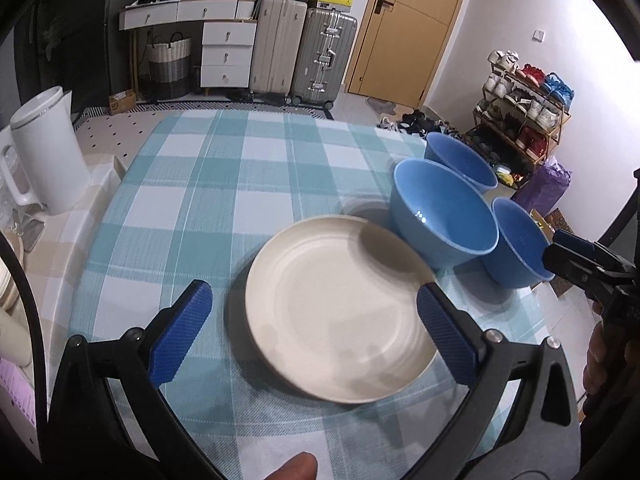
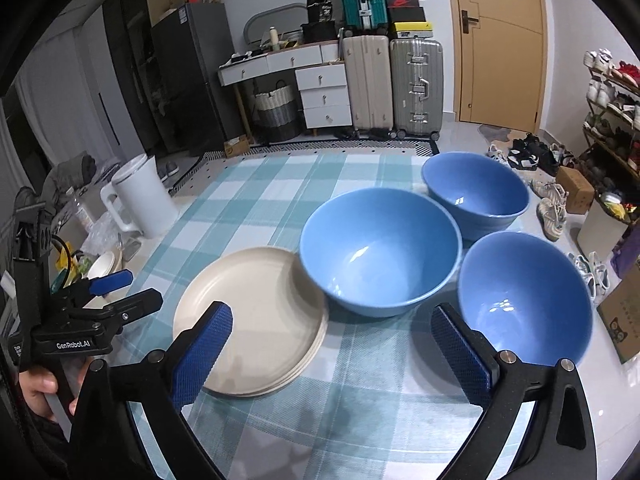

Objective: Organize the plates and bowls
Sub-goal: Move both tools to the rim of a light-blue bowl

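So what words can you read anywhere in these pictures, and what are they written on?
"GenRobot.AI": white letters on the black body of the left gripper, seen from the right wrist camera.
Red logo on a black shoebox above the suitcases: a mark, no readable words.
Print on the cardboard box at the right edge: too blurred to read.
Nothing on the plates or bowls.

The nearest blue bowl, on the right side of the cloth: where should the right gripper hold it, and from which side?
Probably by the near rim. The nearest blue bowl stands upright and open, with thin walls, so one finger can go inside and one outside. The right gripper is open and comes from the front, away from the other bowls.
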